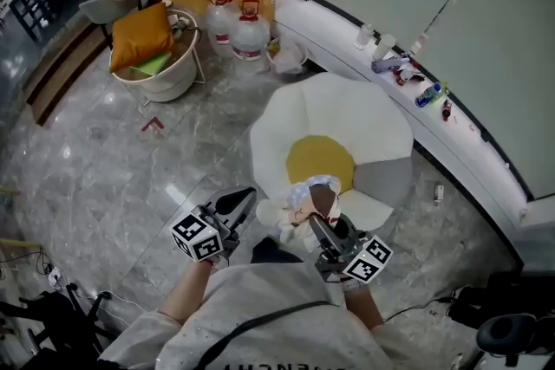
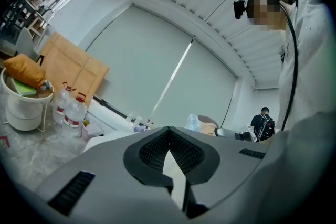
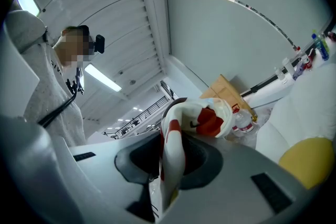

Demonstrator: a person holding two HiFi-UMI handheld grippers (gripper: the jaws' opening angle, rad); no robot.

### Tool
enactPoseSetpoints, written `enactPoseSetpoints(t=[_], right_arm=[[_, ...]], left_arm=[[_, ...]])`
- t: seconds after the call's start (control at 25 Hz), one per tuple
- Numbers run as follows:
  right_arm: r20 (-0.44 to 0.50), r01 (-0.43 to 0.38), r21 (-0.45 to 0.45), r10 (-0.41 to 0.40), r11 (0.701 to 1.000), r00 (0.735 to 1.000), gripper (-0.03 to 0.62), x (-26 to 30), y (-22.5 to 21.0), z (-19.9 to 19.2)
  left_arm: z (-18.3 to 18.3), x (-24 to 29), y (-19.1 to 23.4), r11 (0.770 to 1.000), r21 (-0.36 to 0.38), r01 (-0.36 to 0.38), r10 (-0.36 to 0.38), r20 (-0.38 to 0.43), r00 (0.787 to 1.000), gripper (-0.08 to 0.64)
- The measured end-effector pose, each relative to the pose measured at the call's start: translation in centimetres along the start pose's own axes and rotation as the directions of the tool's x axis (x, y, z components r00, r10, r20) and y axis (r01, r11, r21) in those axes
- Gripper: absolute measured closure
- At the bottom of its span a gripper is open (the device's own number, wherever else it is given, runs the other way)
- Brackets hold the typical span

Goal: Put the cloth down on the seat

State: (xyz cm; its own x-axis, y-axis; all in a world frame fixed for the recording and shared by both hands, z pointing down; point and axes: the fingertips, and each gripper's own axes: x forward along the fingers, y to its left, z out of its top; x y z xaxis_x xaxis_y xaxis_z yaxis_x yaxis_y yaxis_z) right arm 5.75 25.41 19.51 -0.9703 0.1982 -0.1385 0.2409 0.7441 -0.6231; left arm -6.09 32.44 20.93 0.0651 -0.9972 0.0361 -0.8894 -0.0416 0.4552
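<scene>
Now | right hand-held gripper (image 3: 169, 140) clamps cloth (image 3: 203, 115) (red-and-white) | left hand-held gripper (image 2: 169, 132) clenched, empty | bottle labels (image 1: 249, 53) unreadable

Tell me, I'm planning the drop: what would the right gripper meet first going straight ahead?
Likely nothing near: the right gripper, holding the cloth, aims up at the wall; the seat lies lower.
</scene>
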Motion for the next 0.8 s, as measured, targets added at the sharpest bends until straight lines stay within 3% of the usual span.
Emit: enactPoseSetpoints(t=[0.36, 0.8], right_arm=[[0.031, 0.023, -0.023, -0.022, 0.999, 0.999, 0.505, 1.3, -5.7, 4.7], [0.155, 0.157, -0.030, -0.150, 0.987, 0.976, 0.505, -0.3, -7.8, 6.0]], left_arm=[[1.0, 8.4, 2.0, 0.998, 0.001, 0.064, -0.064, -0.048, 0.997, 0.546], [0.0, 12.5, 2.3, 0.982, -0.014, 0.187, -0.187, -0.144, 0.972, 0.546]])
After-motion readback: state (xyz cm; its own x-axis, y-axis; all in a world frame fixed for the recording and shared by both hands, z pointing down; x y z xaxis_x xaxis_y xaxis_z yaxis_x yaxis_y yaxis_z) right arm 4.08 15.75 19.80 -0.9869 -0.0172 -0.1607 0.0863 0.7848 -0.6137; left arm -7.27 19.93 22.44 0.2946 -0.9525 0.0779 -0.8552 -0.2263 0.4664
